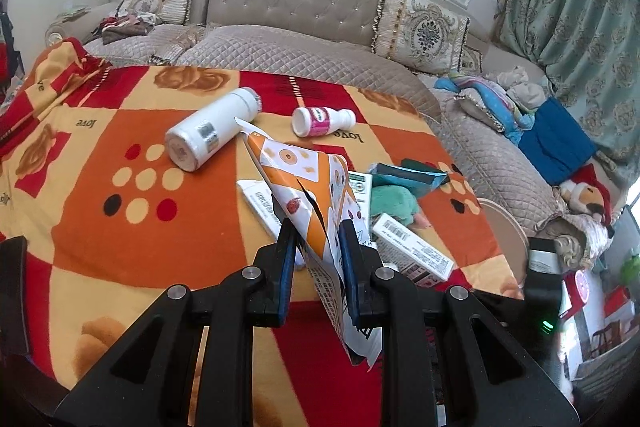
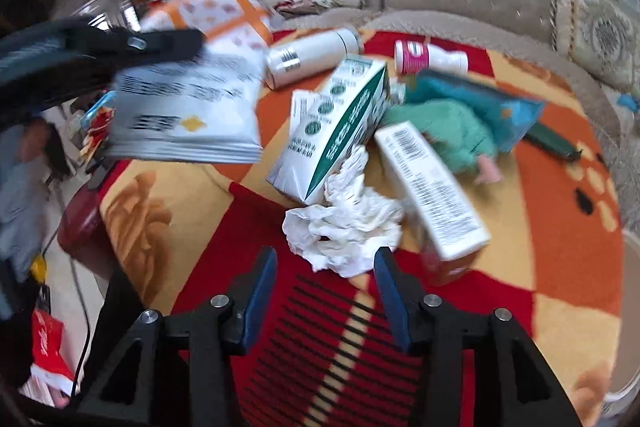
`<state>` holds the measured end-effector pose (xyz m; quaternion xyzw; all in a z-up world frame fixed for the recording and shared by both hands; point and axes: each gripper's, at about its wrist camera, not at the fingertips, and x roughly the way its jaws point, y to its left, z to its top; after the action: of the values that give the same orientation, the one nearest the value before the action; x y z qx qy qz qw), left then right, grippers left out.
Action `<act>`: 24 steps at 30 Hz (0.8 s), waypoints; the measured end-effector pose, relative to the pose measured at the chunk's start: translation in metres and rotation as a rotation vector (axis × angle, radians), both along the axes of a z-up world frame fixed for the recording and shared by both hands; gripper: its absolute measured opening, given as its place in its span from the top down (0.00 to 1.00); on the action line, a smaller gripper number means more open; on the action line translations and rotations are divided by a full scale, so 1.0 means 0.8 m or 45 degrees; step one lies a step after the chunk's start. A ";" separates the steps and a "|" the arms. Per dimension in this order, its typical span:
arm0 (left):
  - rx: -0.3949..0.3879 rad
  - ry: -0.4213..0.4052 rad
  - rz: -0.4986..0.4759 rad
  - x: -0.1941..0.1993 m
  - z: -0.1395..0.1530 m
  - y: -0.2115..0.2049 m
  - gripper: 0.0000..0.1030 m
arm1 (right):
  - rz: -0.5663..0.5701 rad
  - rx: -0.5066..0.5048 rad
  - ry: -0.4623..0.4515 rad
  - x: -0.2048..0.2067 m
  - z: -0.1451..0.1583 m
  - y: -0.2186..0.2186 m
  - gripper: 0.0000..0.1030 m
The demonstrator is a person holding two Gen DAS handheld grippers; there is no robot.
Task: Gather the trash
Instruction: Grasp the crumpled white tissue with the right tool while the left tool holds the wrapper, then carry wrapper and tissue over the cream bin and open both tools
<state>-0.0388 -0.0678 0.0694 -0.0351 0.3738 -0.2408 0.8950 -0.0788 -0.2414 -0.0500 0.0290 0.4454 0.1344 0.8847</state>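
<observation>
The left gripper (image 1: 318, 247) is clenched on the orange-and-white snack bag (image 1: 316, 187), lifted off the blanket (image 1: 100, 147) — probably to carry it away. The right gripper (image 2: 326, 267) is released, its fingers apart just near the crumpled tissue (image 2: 344, 227) — likely the next trash.

- Surface draped in patterned blanket (image 1: 100, 163): orange, red and cream squares, rose prints, dots, "love" lettering.
- Large white bottle (image 1: 212, 135) on its side, toward far edge.
- Small white bottle with pink label (image 1: 322, 121) on its side, near the large one.
- Green-and-white carton (image 2: 340, 123) tipped over at centre.
- Crumpled white tissue (image 2: 344, 227) touching carton's near end.
- Long white box with barcode (image 2: 432, 191) just beside tissue.
- Teal plush toy (image 2: 452, 131) behind box; blue packet (image 2: 516, 119) against it.
</observation>
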 end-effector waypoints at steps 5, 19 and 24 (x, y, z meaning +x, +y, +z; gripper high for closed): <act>-0.012 0.010 0.024 0.001 -0.002 0.013 0.82 | -0.120 0.037 -0.004 0.031 -0.017 -0.007 0.54; -0.013 -0.015 -0.051 -0.007 0.009 -0.026 0.82 | -0.014 0.050 -0.161 -0.028 0.038 -0.031 0.78; -0.008 -0.035 -0.136 -0.017 0.020 -0.070 0.82 | -0.090 0.038 -0.258 -0.058 0.076 -0.068 0.78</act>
<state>-0.0525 -0.1242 0.0852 -0.0147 0.3619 -0.2898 0.8859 -0.1249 -0.2957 0.0106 0.0439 0.3505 0.1121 0.9288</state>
